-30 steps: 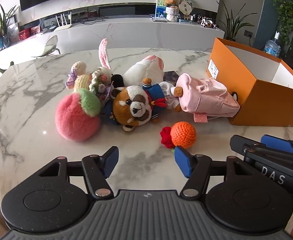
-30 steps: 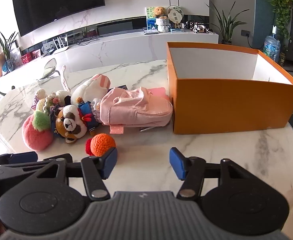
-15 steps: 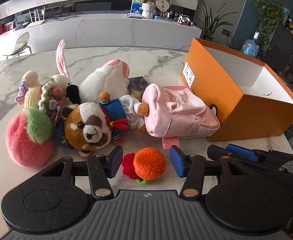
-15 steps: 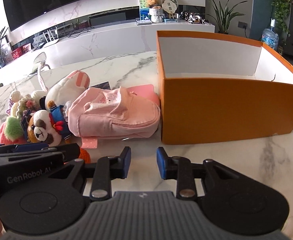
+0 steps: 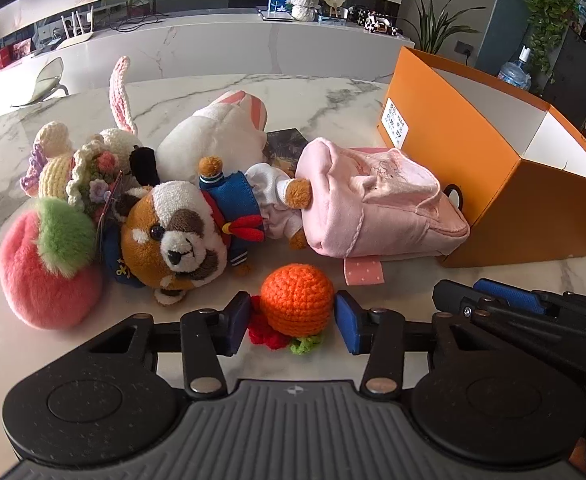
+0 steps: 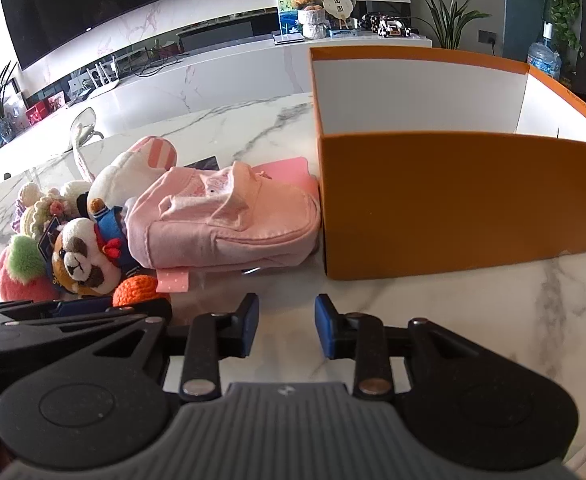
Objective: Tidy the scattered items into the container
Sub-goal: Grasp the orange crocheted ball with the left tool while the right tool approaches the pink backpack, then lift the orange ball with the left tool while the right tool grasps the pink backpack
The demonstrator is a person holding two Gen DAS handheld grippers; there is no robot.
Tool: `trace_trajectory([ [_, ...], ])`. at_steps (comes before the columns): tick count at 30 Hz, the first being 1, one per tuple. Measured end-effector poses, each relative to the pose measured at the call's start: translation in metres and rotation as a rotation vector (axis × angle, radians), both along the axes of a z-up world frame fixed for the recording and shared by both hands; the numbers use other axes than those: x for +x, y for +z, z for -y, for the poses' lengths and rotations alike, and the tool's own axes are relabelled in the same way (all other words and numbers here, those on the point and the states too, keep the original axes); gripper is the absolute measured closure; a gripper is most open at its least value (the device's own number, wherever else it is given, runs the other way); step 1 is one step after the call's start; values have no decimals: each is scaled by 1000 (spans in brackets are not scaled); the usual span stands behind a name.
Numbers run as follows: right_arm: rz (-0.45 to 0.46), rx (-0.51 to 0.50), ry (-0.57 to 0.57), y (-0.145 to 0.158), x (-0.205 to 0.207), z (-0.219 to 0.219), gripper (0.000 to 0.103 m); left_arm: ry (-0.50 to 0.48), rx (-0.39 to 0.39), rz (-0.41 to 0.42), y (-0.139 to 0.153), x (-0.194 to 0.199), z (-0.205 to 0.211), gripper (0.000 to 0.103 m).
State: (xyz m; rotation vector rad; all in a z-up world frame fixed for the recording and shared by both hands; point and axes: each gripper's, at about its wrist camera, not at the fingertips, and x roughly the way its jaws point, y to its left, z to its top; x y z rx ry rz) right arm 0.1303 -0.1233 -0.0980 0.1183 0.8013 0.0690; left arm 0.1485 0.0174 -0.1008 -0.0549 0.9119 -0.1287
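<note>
An orange crochet ball (image 5: pixel 297 300) with a red flower lies on the marble table between the blue pads of my left gripper (image 5: pixel 293 320), and both pads touch its sides. Behind it lie a red panda plush (image 5: pixel 173 232), a strawberry plush (image 5: pixel 45 272), a white bunny plush (image 5: pixel 213 132), a crochet doll (image 5: pixel 89 168) and a pink backpack (image 5: pixel 373 208). The backpack rests against the open orange box (image 5: pixel 473 184). My right gripper (image 6: pixel 287 324) hovers, partly open and holding nothing, in front of the orange box (image 6: pixel 453 200), with the pink backpack (image 6: pixel 221 216) to its left.
A dark booklet (image 5: pixel 285 144) lies under the bunny. The marble table (image 6: pixel 453 340) ends just right of the box. The left gripper's body (image 6: pixel 73 308) fills the lower left of the right wrist view. A white console, a TV and plants stand behind.
My left gripper moved forward to the orange ball, which was in front of it and to the right, and narrowed around it. The right gripper narrowed from wide open and moved closer to the box.
</note>
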Motion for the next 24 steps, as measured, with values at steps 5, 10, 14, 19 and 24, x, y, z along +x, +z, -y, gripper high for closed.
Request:
trace_trajectory([
  [5,50,-38,39,9,-4,-11,69,11,7,12,9,-3,-5,58],
  [10,89,-95,97,16,-4,-23,69,12,6,28,17,1,-8,58],
  [14,124,-123,126,22,3,-25,61,32,3,33,19,6,-14,58],
  [19,133,-92,135,24,14,-24,51,56,-3,29,19,10,-23,58],
  [24,142,-61,144,25,25,-24,50,56,-5,29,17,12,-25,58],
])
